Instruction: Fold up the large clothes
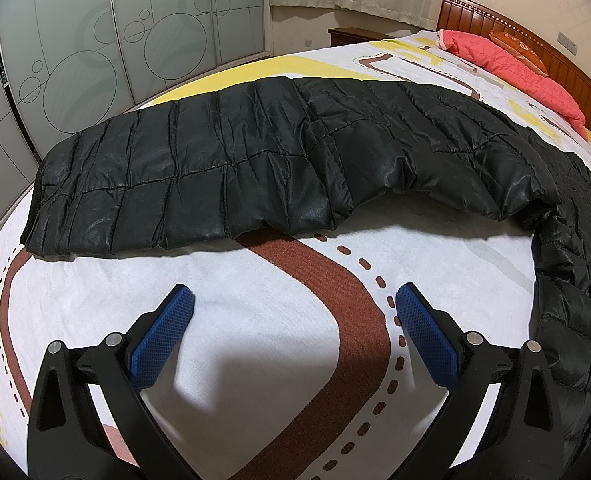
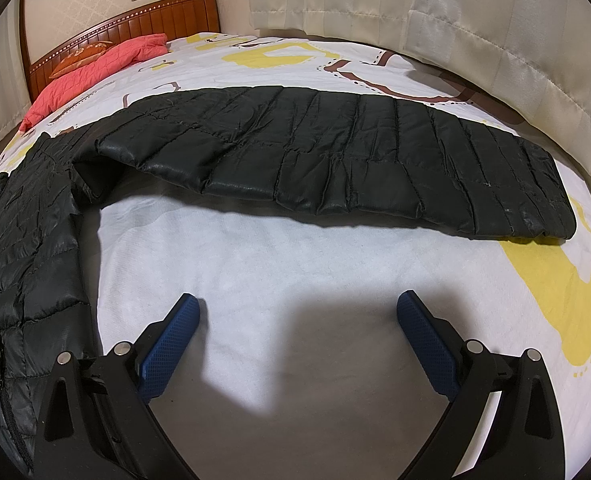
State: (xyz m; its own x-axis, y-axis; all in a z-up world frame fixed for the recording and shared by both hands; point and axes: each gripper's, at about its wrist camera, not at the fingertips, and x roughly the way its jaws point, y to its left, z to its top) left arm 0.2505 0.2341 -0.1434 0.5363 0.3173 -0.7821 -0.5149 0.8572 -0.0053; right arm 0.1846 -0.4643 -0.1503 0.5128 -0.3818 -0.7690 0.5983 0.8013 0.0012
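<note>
A black quilted down jacket lies spread on the bed. In the left wrist view its left sleeve (image 1: 223, 160) stretches out to the left and the body (image 1: 575, 264) lies at the right edge. In the right wrist view the other sleeve (image 2: 355, 160) stretches to the right and the zipped body (image 2: 23, 264) lies at the left. My left gripper (image 1: 294, 300) is open and empty above the sheet, short of the sleeve. My right gripper (image 2: 298, 308) is open and empty above the sheet, short of the other sleeve.
The bed sheet (image 1: 255, 352) is white with brown road and yellow patches. A coral quilted pillow (image 1: 511, 64) and wooden headboard (image 1: 535, 40) stand at the bed's head. Glass wardrobe doors (image 1: 95, 48) are beyond the left side; curtains (image 2: 455, 20) hang beyond the right.
</note>
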